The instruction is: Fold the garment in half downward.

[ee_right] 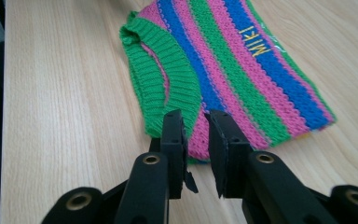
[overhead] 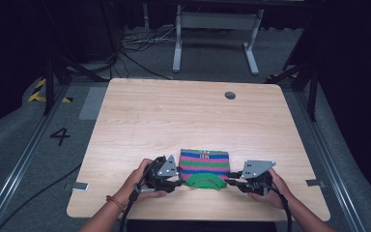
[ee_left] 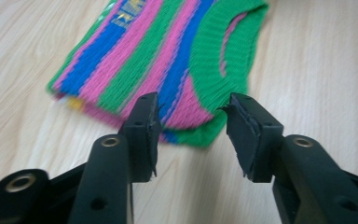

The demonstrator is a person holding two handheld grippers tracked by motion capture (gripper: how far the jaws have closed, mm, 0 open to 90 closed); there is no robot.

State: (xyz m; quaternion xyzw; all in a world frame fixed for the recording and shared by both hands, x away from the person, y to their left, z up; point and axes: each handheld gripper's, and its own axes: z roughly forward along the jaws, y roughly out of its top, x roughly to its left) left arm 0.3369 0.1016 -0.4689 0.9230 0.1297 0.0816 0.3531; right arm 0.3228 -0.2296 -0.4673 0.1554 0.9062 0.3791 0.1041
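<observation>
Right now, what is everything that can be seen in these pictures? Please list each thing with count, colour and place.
knitted garment: one, green, pink and blue stripes with a green ribbed neck band and yellow lettering, lying folded flat on the table near the front edge, between the two grippers.
table: one, light wood, centre.
round hole: one, grey, far right of the table top.
white frame: one, on the floor behind the table.
left gripper: one, black, jaws apart at the garment's corner.
right gripper: one, black, jaws narrowly apart at the garment's edge.
</observation>
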